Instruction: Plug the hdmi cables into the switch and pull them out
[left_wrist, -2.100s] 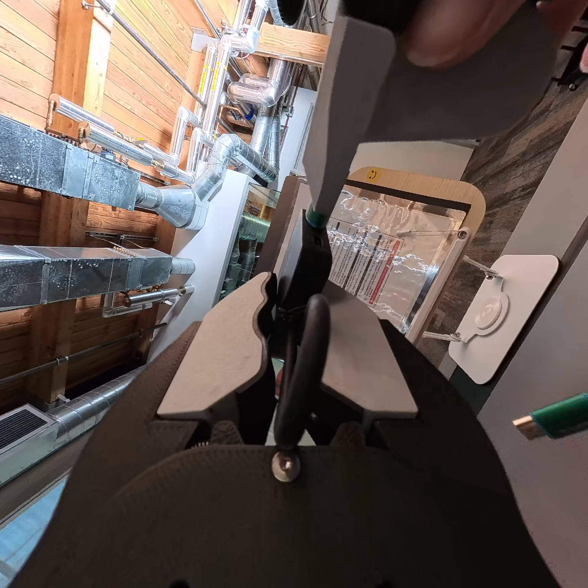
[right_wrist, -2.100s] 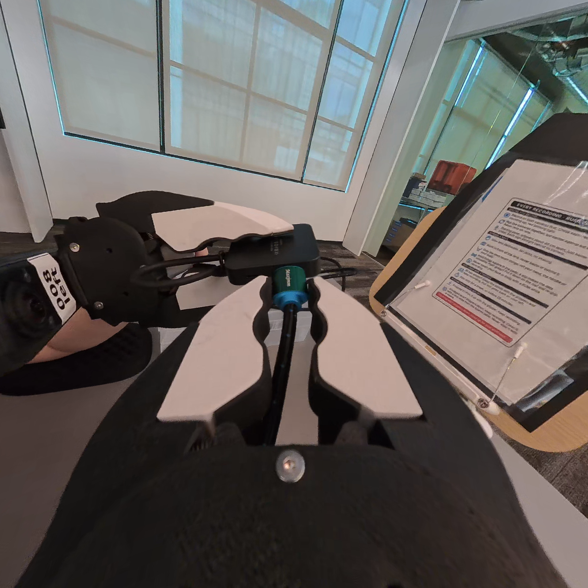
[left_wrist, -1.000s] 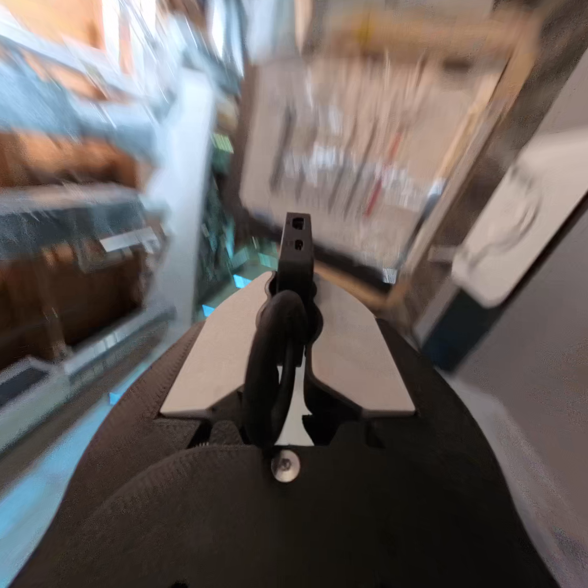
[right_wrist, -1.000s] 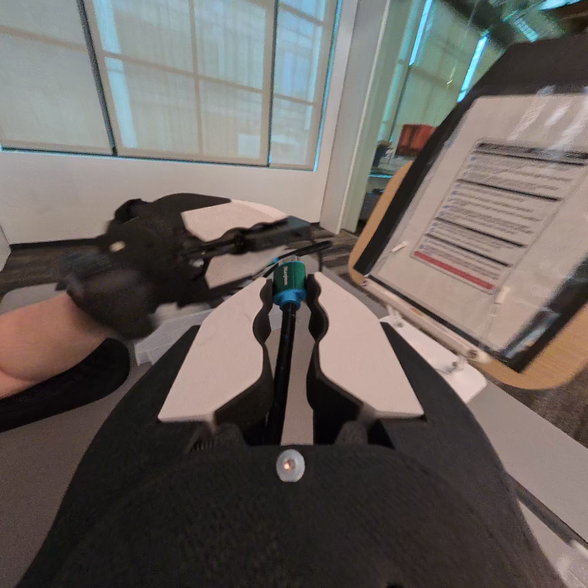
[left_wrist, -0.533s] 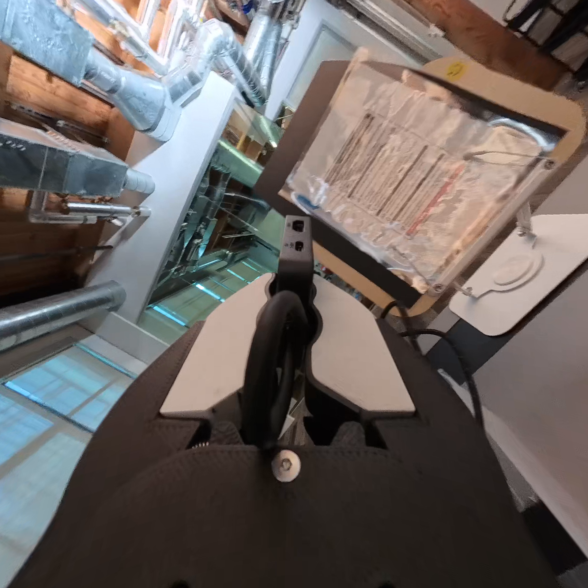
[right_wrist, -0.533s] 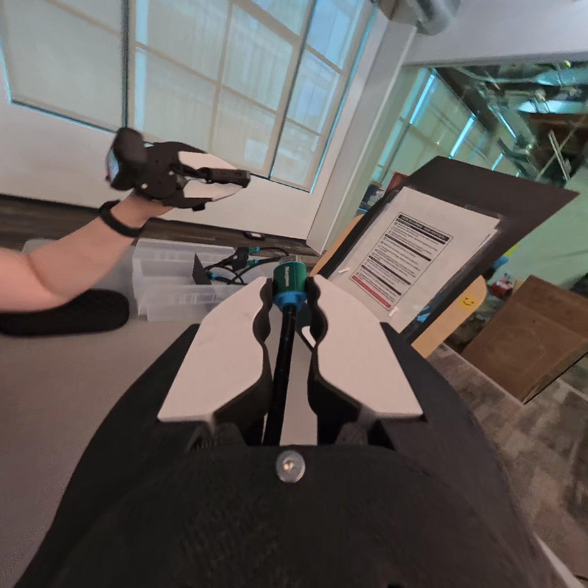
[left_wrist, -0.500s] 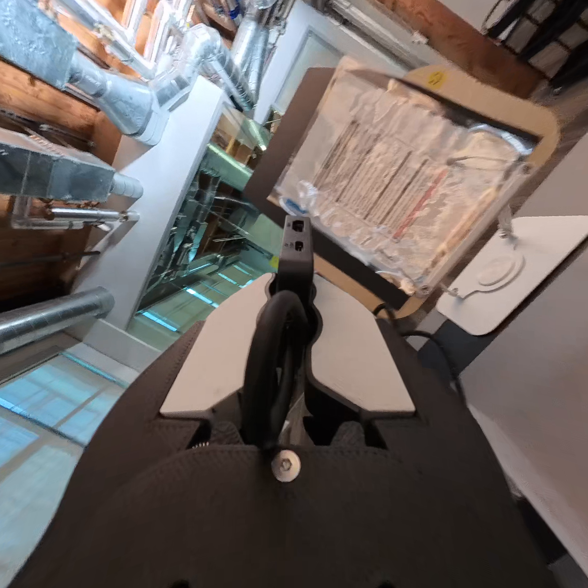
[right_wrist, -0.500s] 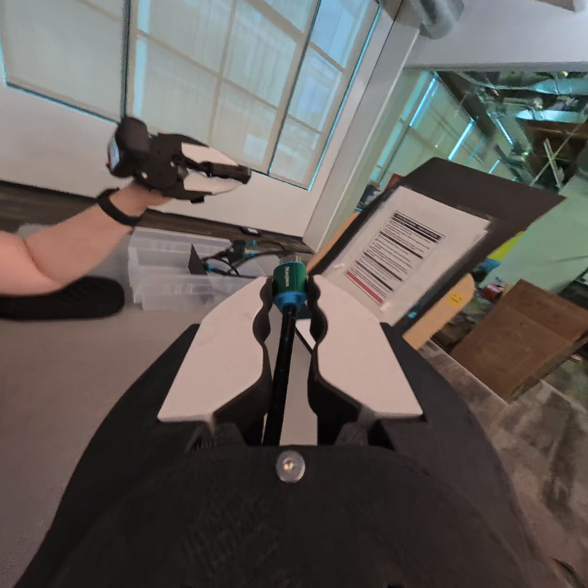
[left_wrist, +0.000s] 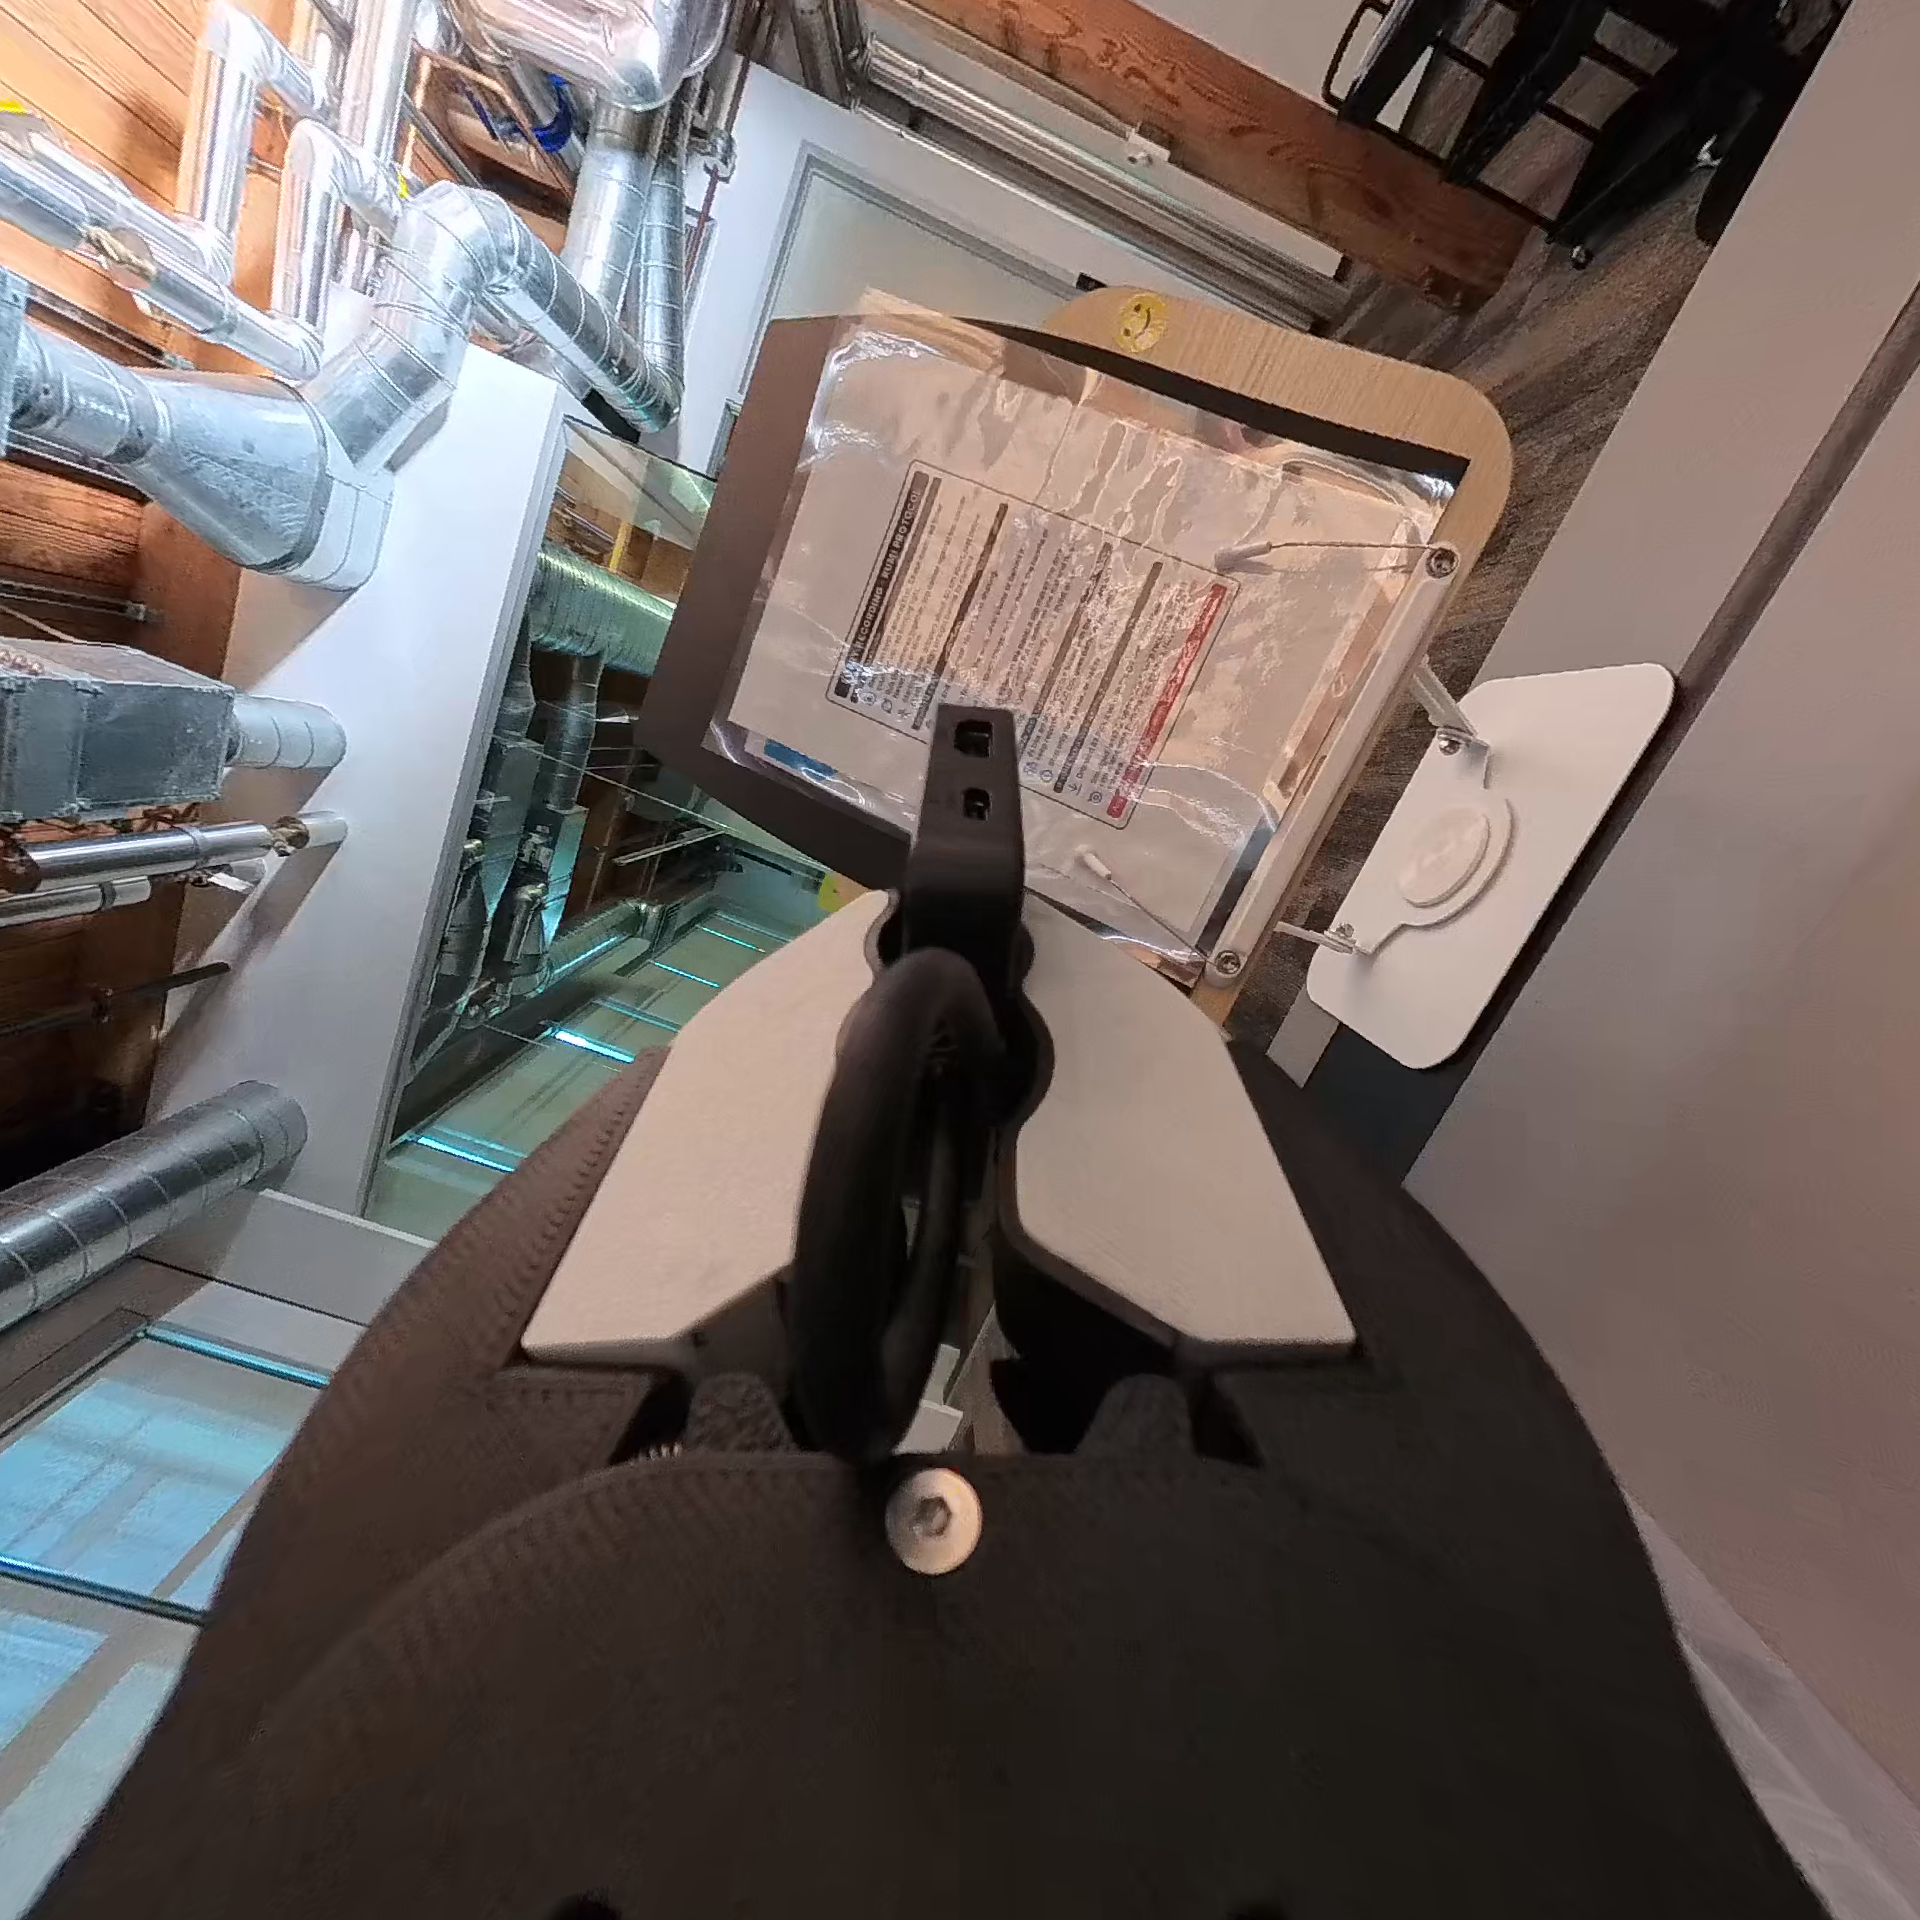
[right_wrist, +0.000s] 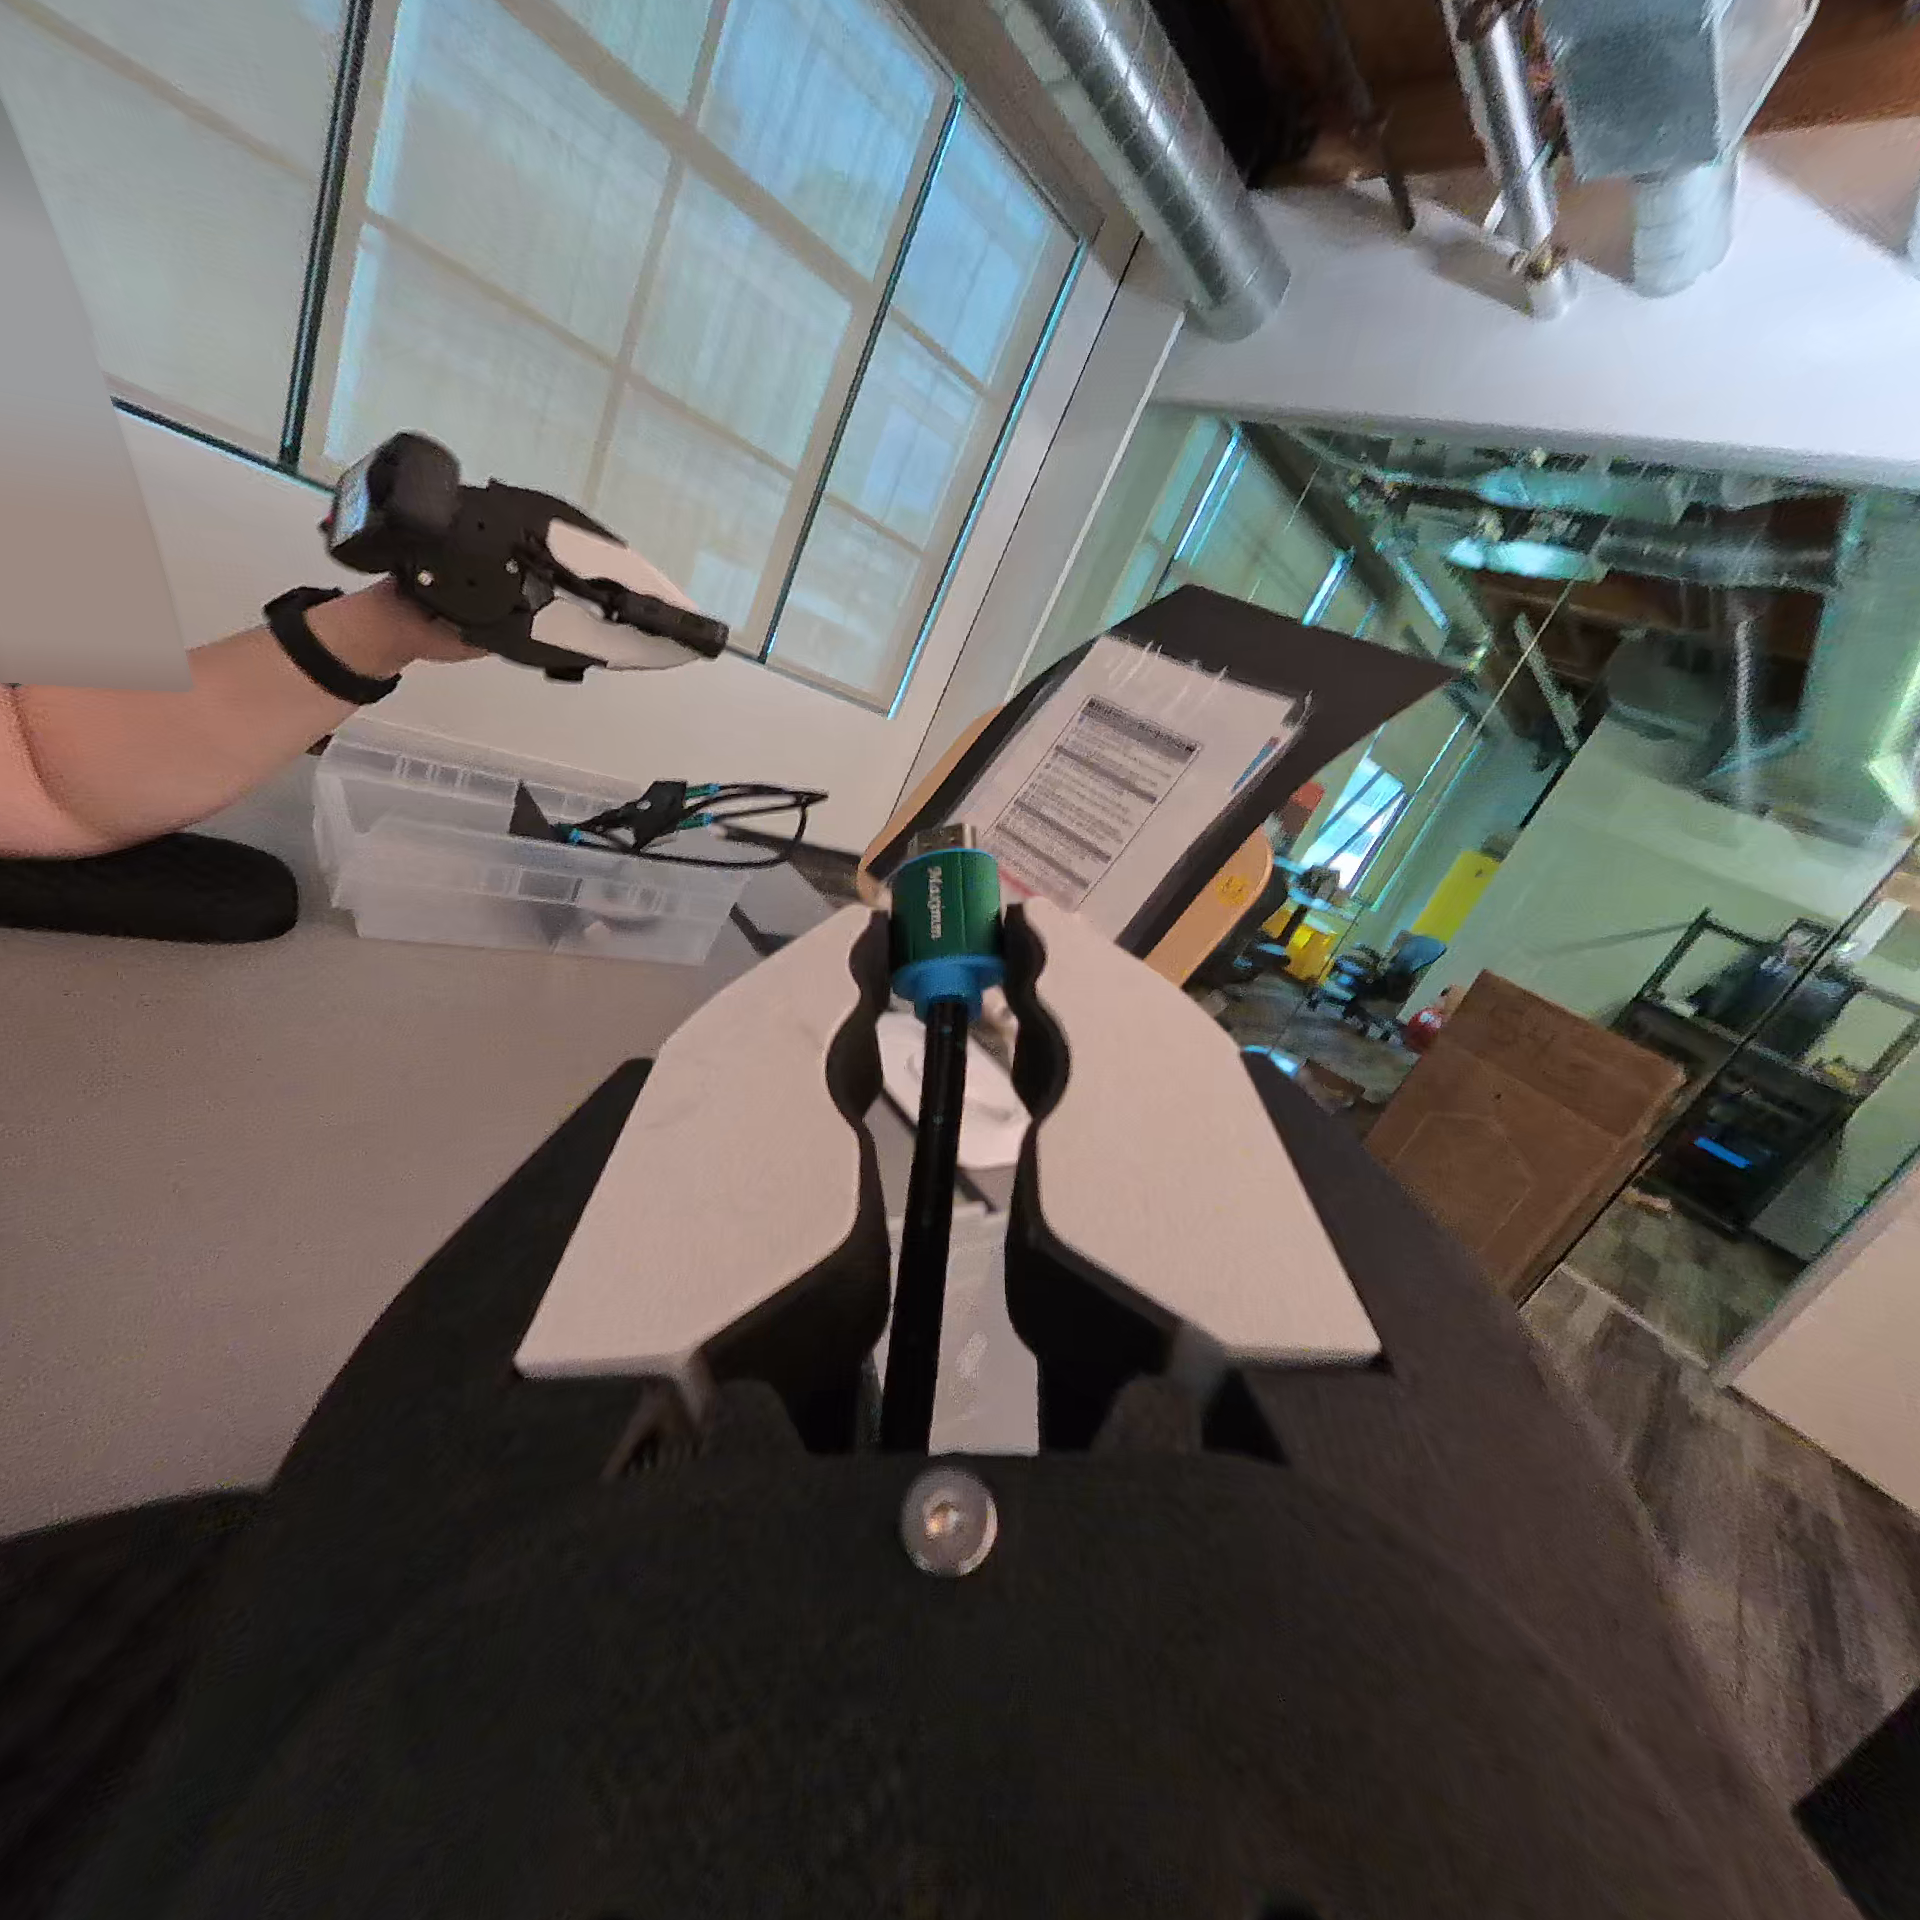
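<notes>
Left tongs (left_wrist: 951, 935) clenched on the black switch (left_wrist: 966, 821), ports empty, held up in air; right tongs (right_wrist: 940, 935) clenched on the green-headed hdmi cable (right_wrist: 943, 914), well apart from it, so this cable looks unplugged, more cables lie in the clear bin (right_wrist: 520, 883).

Your left gripper (left_wrist: 951, 935) is clamped on the black switch (left_wrist: 966, 821), which sticks out edge-on past the fingertips with two empty ports facing away from you. A black cable (left_wrist: 883, 1195) loops back from the switch between the grey fingers (left_wrist: 717, 1143). Beyond the switch stands a board (left_wrist: 1039, 623) holding a sheet under shiny plastic, with a white plate (left_wrist: 1475, 862) just to its right.
</notes>
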